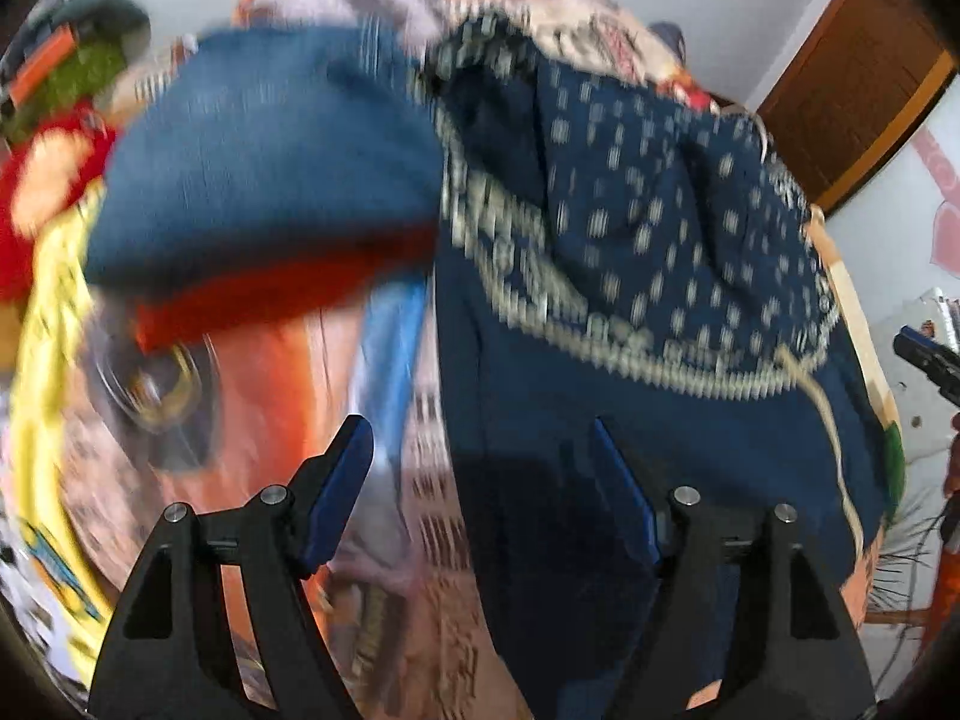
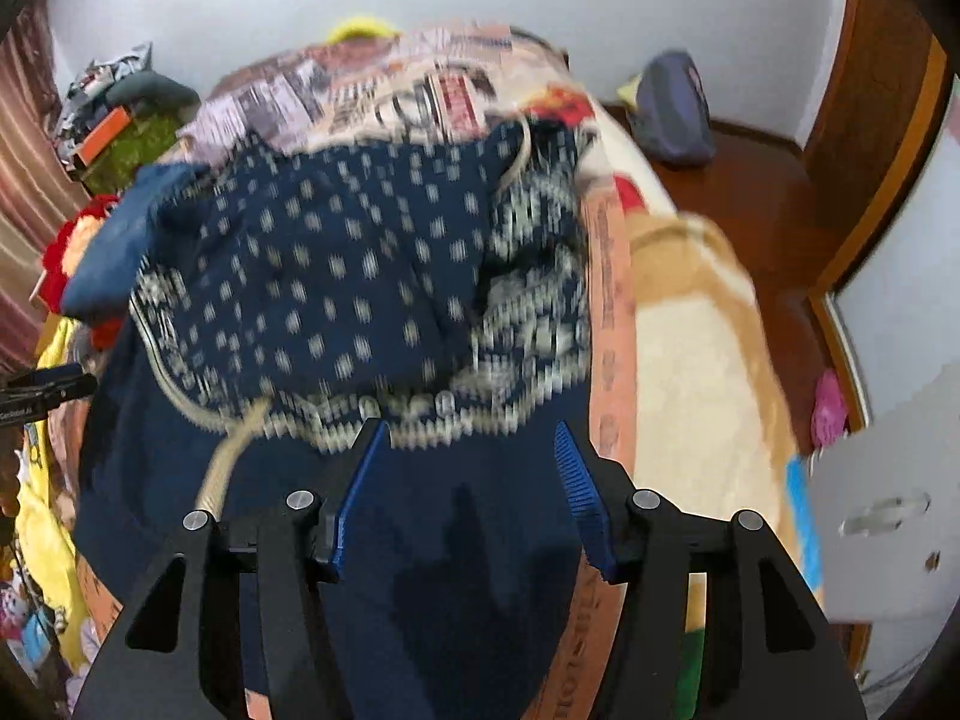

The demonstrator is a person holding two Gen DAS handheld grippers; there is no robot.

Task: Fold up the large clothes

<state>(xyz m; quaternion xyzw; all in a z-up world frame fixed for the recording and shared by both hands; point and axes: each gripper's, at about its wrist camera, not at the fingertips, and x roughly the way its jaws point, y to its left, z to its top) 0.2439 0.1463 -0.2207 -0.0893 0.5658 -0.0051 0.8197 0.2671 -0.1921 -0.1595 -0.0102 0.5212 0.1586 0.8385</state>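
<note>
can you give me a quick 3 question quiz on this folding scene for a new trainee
1. True or false: the left gripper is clamped shut on the navy patterned garment.
2. Multiple choice: in the left wrist view, what lies to the left of the navy patterned garment? A) a plain blue garment B) a white towel C) a black jacket
3. Fill in: the right gripper has its jaws ____ above the plain navy part of the garment.

Key: 1 false, both blue pads stand apart with nothing between them. 2 A. 3 open.
</note>
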